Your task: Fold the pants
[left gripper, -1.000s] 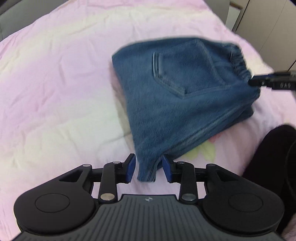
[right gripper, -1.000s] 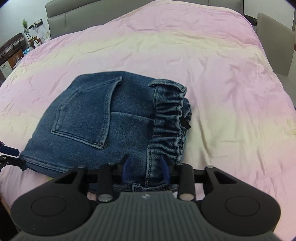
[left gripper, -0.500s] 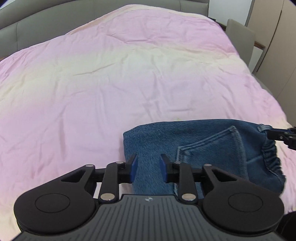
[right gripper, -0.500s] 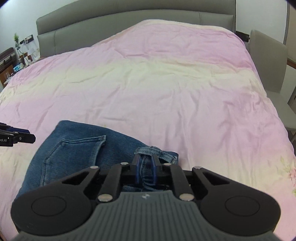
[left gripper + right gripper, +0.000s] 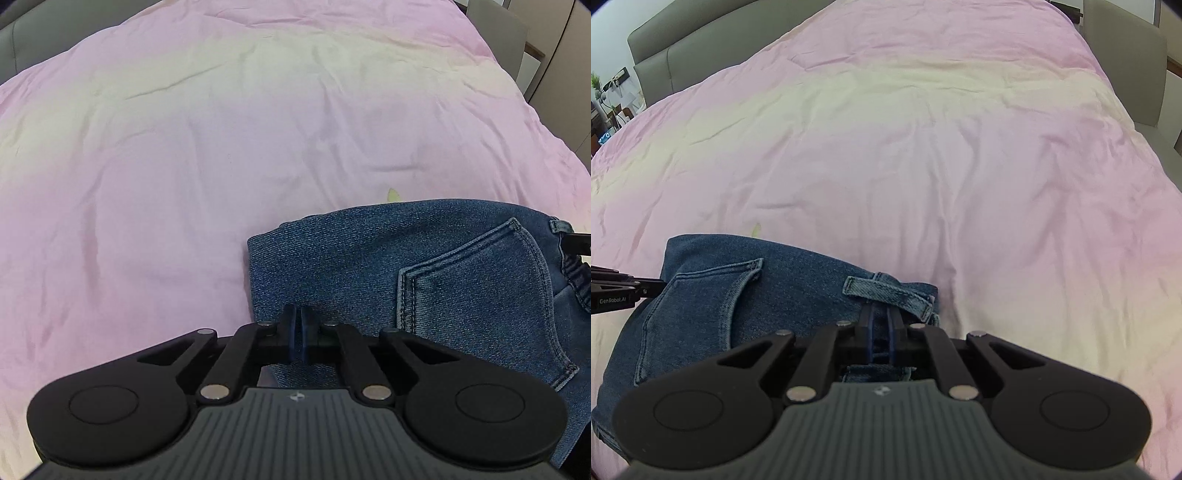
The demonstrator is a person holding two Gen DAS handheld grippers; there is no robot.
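The pants (image 5: 424, 280) lie folded into a compact denim stack on the bed (image 5: 221, 147), over a pink and pale-yellow quilt. In the left wrist view the stack fills the 3 to 5 o'clock area; in the right wrist view it fills the 7 to 9 o'clock area.

Left gripper (image 5: 298, 325): fingers closed on the stack's left edge, denim pinched between the pads.

Right gripper (image 5: 881, 325): fingers closed on the waistband edge, just below a belt loop (image 5: 886, 293).

A back pocket (image 5: 701, 314) faces up between the two grip points. A grey headboard (image 5: 653, 70) stands at 10 o'clock in the right wrist view
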